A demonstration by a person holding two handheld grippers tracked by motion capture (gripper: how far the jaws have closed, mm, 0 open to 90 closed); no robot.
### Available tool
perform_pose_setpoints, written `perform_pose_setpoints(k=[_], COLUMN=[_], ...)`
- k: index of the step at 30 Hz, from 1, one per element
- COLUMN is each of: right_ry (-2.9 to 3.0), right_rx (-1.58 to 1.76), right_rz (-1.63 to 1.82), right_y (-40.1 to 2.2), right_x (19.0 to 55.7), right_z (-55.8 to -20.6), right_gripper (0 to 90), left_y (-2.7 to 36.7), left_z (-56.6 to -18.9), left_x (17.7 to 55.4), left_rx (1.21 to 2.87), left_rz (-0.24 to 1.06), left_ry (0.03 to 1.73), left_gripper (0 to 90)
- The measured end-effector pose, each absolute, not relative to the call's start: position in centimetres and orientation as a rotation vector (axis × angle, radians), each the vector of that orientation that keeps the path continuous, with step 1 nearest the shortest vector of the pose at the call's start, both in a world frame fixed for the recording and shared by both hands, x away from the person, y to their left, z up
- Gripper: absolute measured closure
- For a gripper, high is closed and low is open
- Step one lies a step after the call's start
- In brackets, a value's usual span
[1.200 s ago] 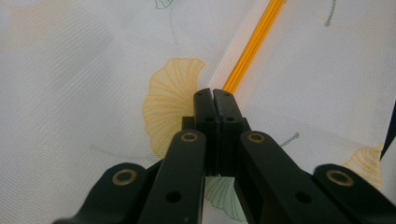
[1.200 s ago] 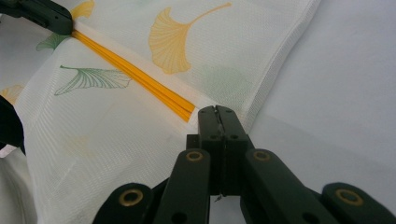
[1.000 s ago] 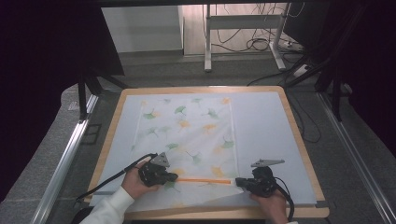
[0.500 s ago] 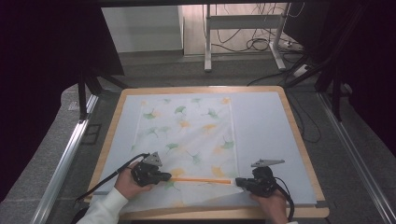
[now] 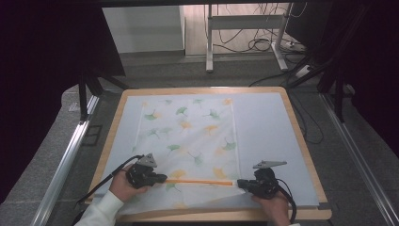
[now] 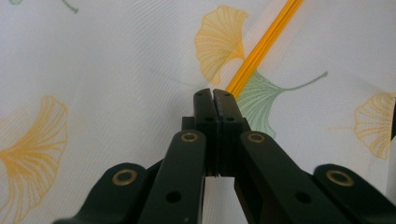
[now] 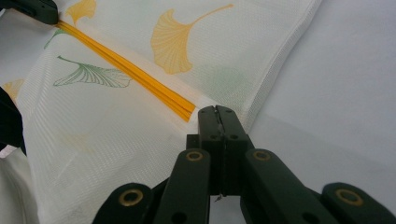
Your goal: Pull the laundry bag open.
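Note:
A white mesh cloth (image 5: 188, 136) printed with green and yellow ginkgo leaves lies on the pale mat. An orange strip (image 5: 200, 181) runs across its near part, stretched between the two grippers. My left gripper (image 5: 162, 179) is shut on the cloth at the strip's left end, and in the left gripper view its jaws (image 6: 213, 92) meet right where the orange strip (image 6: 266, 42) starts. My right gripper (image 5: 240, 183) is shut on the cloth at the strip's right end, its jaws (image 7: 216, 109) closed beside the orange strip (image 7: 130, 70). The cloth's near edge is folded and raised.
The pale blue-grey mat (image 5: 263, 132) covers a wooden-rimmed table (image 5: 301, 141). Bare mat (image 7: 336, 93) lies right of the cloth. Metal rails (image 5: 66, 160) run along both sides, and a desk frame with cables (image 5: 244, 42) stands beyond the far edge.
My left gripper has moved to the left, drawing the orange strip out longer. The right gripper has stayed where it was.

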State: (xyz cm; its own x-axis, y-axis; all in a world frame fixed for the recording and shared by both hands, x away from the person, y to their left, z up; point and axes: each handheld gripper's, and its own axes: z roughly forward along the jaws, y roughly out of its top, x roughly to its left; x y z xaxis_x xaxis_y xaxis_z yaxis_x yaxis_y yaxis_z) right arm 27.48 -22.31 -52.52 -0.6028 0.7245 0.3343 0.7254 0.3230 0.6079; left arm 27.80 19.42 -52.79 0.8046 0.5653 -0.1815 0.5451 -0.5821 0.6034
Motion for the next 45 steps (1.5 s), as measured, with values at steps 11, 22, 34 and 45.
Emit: perform_pose_setpoints(k=[11,22,34,45], right_ry=[-2.551,-2.553,-2.553,-2.553], right_rx=[-1.402,-1.402,-1.400,-1.400], right_rz=[-1.174,-1.176,-1.175,-1.178], right_y=[-22.3,-22.3,-22.3,-22.3], right_x=[27.5,27.5,27.5,27.5], right_z=[-52.5,-52.5,-52.5,-52.5], right_gripper=[89.5,89.6,89.6,89.6], left_y=[20.8,21.5,22.6,23.9], left_z=[-52.8,-52.8,-52.9,-53.0], left_x=[27.7,27.6,27.4,27.2], left_rx=[2.312,2.308,2.301,2.285], left_rz=[0.044,0.041,0.045,0.053], left_ry=[0.852,0.868,0.889,0.921], left_gripper=[90.0,90.0,90.0,90.0])
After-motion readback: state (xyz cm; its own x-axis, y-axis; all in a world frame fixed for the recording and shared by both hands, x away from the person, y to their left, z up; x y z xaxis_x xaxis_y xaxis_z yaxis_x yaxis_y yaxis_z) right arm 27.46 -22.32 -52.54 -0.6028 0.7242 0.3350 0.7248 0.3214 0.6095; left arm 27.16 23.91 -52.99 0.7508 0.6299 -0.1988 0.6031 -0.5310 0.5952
